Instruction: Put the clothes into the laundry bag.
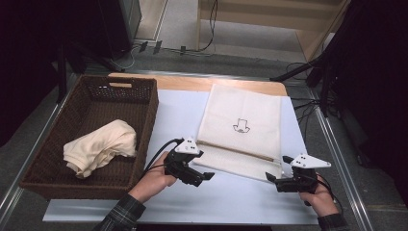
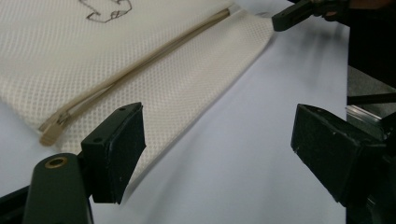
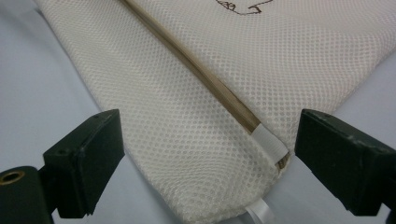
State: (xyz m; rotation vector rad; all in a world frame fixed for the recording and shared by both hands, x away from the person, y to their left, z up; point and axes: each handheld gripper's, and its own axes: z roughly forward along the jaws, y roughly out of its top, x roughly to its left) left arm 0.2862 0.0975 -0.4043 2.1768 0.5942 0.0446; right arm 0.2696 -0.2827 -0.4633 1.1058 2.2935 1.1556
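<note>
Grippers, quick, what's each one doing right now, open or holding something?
Left gripper: open, holding nothing, beside the mesh bag.
Right gripper: open, fingers either side of the bag's corner, not gripping.

— Where does the mesh bag (image 1: 240, 130) lie?
— At the middle of the counter (image 1: 231, 202), its zipper (image 1: 238, 150) running across the near part.
— And at nine o'clock of it?
— The basket (image 1: 144, 103), with a bundled cloth (image 1: 101, 147) in it.
— The grippers?
— Left hand-held gripper (image 1: 204, 177) at the bag's seven o'clock corner, right hand-held gripper (image 1: 276, 178) at its five o'clock corner.
</note>
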